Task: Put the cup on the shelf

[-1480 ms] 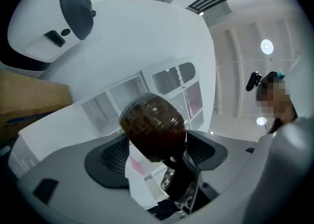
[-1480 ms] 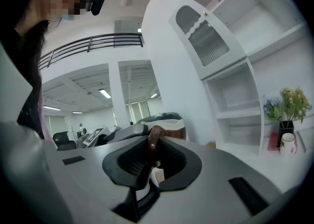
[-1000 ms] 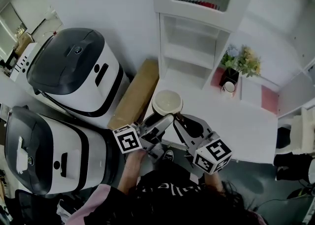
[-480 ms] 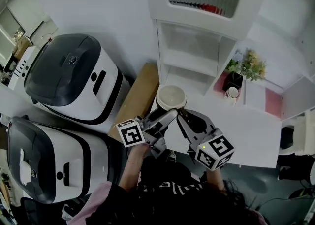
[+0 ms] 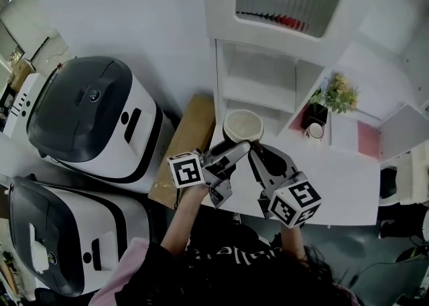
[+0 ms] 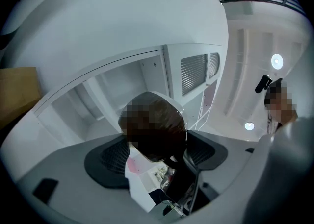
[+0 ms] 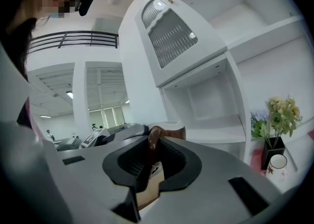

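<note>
Between the two sets of jaws, the cup [image 5: 242,126] hangs upright with its mouth up, clear of the white table [image 5: 335,171] and just in front of the shelf [image 5: 258,94]. The left gripper [image 5: 236,147] is clenched on the cup's brown body, which fills the gap between its pads in the left gripper view. The right gripper [image 5: 258,154] is clamped on the thin handle, which faces back toward the person. Both grippers sit on the near side of the cup, so the open compartments lie directly beyond it along the line the jaws point. The coming move appears to be a straight push forward into an opening. Both hands are equally near. Which compartment is the target cannot be told.
</note>
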